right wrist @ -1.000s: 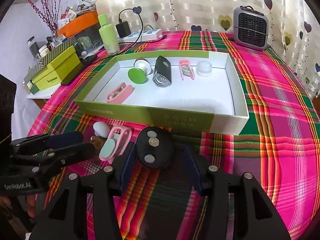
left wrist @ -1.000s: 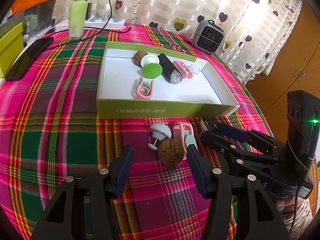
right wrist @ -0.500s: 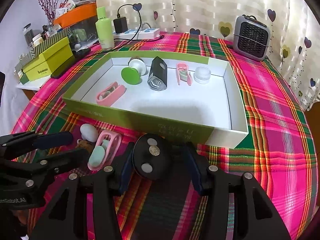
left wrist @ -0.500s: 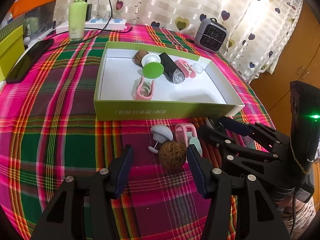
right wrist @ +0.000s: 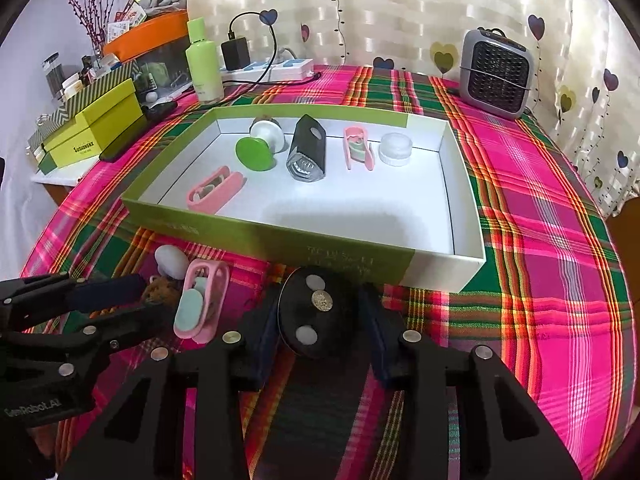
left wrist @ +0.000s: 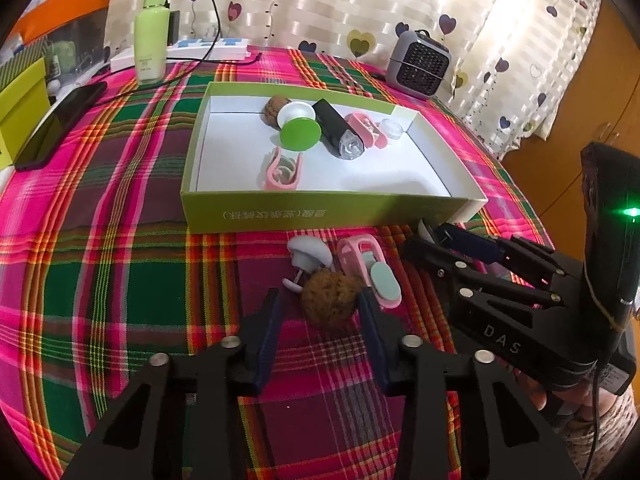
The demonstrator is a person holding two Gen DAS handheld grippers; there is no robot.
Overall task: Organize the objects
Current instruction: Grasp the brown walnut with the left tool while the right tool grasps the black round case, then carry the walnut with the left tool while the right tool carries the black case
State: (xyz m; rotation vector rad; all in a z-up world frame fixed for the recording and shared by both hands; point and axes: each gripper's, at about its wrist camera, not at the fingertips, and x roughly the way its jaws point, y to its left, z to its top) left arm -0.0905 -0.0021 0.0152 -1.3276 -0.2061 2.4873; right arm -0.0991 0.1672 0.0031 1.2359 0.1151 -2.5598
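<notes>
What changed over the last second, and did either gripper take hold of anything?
Both have just been closing: the left gripper around the walnut, the right gripper around the black disc, fingers at their sides. Neither is lifted. The green box and its contents are unchanged.

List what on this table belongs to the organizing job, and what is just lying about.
Job:
- green box
- walnut
- black disc
- pink clip
- white knob

Lying about:
- green bottle
- power strip
- phone
- small heater
- yellow-green boxes
</notes>
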